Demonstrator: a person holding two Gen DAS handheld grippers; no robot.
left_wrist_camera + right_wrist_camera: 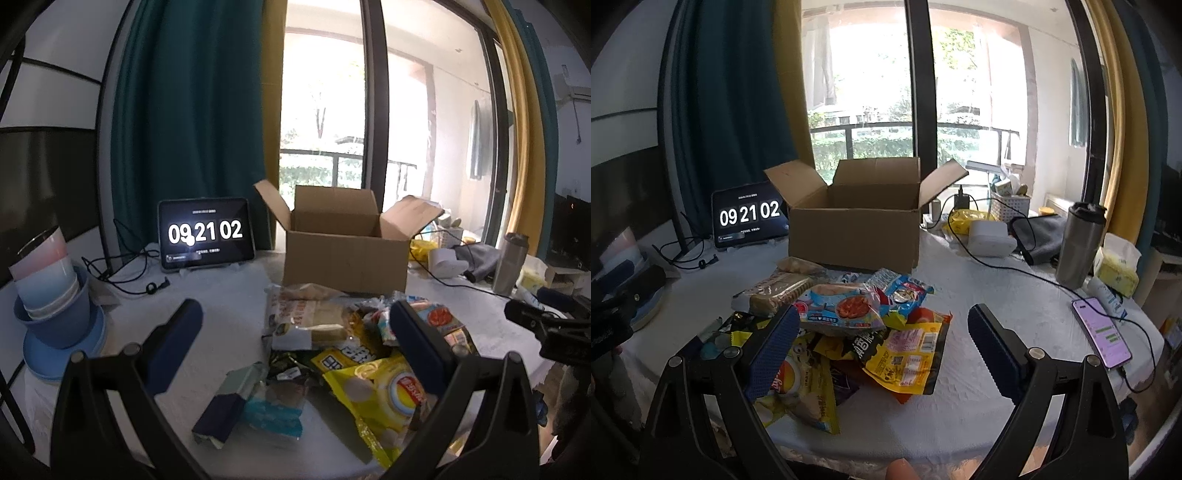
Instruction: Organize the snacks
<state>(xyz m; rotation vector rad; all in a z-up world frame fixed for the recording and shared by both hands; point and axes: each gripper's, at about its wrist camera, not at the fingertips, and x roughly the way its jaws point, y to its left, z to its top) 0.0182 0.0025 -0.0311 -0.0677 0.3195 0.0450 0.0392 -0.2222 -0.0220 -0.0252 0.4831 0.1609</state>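
Two grippers, nothing held: both hover over the table (1015, 295), presumably before a first pick.
Far left: stacked cups (51, 284), clear of the work.
Tablet (207, 234): propped upright behind, showing 09 21 02.
Left gripper (295, 343): fingers spread wide, empty, above the near-left edge of the pile.
Snack pile (849, 328): loose heap of packets in front of the box, overlapping; yellow chip bag (388, 398) nearest.
Cardboard box (855, 236): flaps open, interior apparently empty though partly hidden, likely the destination.
Right gripper (882, 350): fingers apart, empty, straddling the pile's right side.
Far right: steel tumbler (1078, 247) and phone (1102, 332), away from the snacks.
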